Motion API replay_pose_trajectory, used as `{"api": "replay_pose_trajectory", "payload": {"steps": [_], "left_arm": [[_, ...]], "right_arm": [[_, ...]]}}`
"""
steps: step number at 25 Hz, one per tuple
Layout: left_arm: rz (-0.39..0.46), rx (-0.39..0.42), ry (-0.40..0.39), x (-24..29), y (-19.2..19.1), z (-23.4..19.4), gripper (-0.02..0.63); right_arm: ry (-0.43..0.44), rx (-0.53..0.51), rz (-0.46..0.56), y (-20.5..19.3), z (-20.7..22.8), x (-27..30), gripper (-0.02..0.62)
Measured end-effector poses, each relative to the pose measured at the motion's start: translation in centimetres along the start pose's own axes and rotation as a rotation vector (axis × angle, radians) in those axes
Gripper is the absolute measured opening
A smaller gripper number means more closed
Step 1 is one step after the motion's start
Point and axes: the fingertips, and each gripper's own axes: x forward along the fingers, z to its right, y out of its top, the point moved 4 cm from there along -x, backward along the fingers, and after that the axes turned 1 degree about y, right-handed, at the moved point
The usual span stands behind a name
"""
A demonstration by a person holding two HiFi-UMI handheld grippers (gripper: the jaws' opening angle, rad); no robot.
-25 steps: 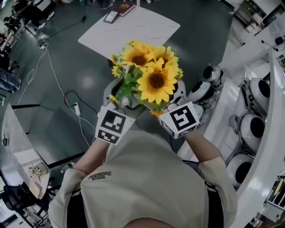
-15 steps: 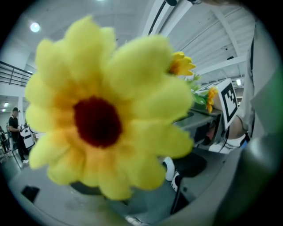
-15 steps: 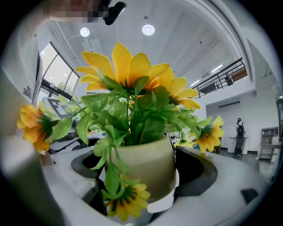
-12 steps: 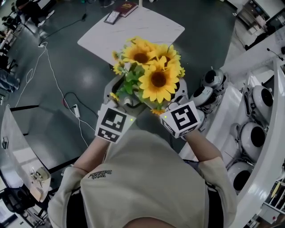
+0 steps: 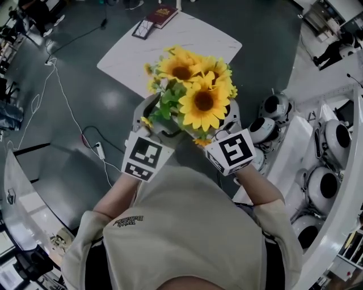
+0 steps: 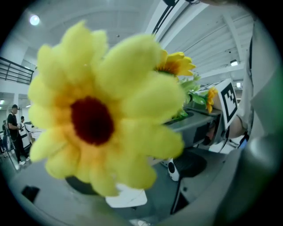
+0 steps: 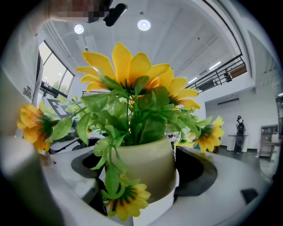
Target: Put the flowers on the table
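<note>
In the head view the sunflowers (image 5: pixel 195 93) are carried in the air between the left gripper (image 5: pixel 152 122) and the right gripper (image 5: pixel 228 122). The white tabletop (image 5: pixel 170 39) lies straight ahead of the jaws, well apart, and is brought slightly nearer than a second earlier. In the left gripper view the jaws are seen apart, behind a blurred sunflower head (image 6: pixel 95 119). In the right gripper view the jaws are clamped on the upright pale flowerpot (image 7: pixel 143 165).

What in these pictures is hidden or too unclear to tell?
Left gripper view: a blurred flower fills it, hiding what the left gripper holds.
Head view: the sunflowers cover the pot and the jaws.
Head view: the book on the table, title too small.
</note>
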Motion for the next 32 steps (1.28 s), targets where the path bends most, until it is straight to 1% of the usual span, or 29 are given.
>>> {"api": "replay_pose_trajectory", "payload": {"steps": [6,11,13,18,23,32], "left_arm": [[-0.001,0.01,-0.026,2.3,1.0,-6.8,0.468],[-0.012,-0.007,-0.063,5.2,3.0,-17.0,0.468],[-0.006,-0.003,-0.071,5.8,3.2,-18.9,0.468],[0.02,0.026,-0.071,5.8,3.1,-19.0,0.468],[0.042,0.023,-0.064,6.3,2.8,-19.0,0.468],[0.044,0.03,-0.036,7.0,2.4,-19.2,0.468]], "right_arm": [[-0.02,0.002,0.004,1.5,2.8,6.4,0.488],[-0.045,0.021,-0.025,4.2,6.6,16.0,0.488],[-0.055,0.018,-0.024,4.6,7.3,17.8,0.488],[-0.07,0.003,-0.002,4.5,7.2,17.8,0.488],[-0.068,-0.016,0.002,4.1,7.6,17.9,0.488],[-0.048,-0.028,0.018,3.5,8.1,18.2,0.488]]}}
